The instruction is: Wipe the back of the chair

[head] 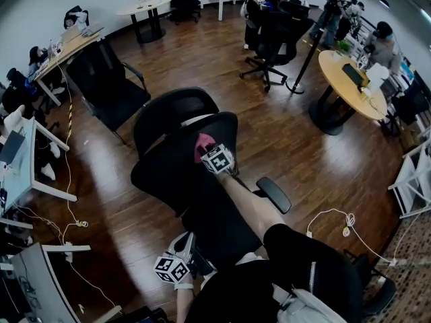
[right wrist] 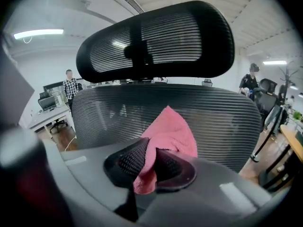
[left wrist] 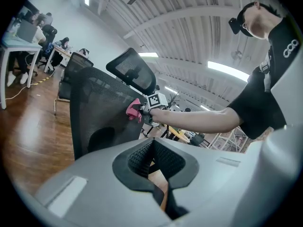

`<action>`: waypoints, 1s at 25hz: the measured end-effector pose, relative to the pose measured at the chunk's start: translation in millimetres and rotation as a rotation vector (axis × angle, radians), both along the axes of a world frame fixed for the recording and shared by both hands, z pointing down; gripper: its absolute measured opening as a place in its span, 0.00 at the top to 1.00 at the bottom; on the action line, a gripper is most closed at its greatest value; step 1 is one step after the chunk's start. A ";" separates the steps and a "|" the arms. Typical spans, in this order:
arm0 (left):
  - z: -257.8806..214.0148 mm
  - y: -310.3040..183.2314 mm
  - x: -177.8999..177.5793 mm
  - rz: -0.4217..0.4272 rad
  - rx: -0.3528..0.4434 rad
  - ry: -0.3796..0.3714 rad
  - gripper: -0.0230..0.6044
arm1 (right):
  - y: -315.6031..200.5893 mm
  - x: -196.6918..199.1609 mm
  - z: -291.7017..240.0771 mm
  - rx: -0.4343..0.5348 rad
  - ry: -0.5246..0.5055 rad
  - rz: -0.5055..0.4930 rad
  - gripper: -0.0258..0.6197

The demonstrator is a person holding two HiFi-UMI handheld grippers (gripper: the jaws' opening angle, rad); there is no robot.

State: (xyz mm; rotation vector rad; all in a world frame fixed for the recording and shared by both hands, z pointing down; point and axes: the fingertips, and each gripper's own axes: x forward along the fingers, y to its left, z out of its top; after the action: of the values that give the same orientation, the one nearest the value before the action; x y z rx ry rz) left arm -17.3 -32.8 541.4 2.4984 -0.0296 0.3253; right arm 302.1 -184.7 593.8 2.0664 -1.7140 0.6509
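While the right tool (right wrist: pixel 150 156) clamps the pink cloth (right wrist: pixel 171 132), the cloth lies against the mesh chair back (right wrist: pixel 104 115) just below the headrest (right wrist: pixel 156 37). Left tool (left wrist: pixel 152 150): jaws together, empty, held lower.

Wood floor (head: pixel 303 157), round table (head: pixel 332 69), white wall (head: pixel 37 5)

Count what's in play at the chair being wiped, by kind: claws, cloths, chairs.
Claws: 2 (left claw, right claw)
Pink cloth: 1
Chair: 1
Total: 4
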 end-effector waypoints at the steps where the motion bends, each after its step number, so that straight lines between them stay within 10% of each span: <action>1: -0.2 -2.0 -3.1 -0.001 -0.001 0.001 0.98 | -5.3 -9.3 -0.1 0.001 -0.002 -0.013 0.90; 25: 4.3 -68.0 -84.6 0.048 -0.025 0.035 0.98 | -86.4 -199.9 17.5 -0.028 -0.006 -0.171 0.90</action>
State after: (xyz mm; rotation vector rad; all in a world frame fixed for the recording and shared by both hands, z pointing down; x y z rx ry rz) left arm -101.9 -100.7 545.7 2.4823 0.0487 0.2995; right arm 102.2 -271.1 611.3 1.8750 -1.8487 0.6240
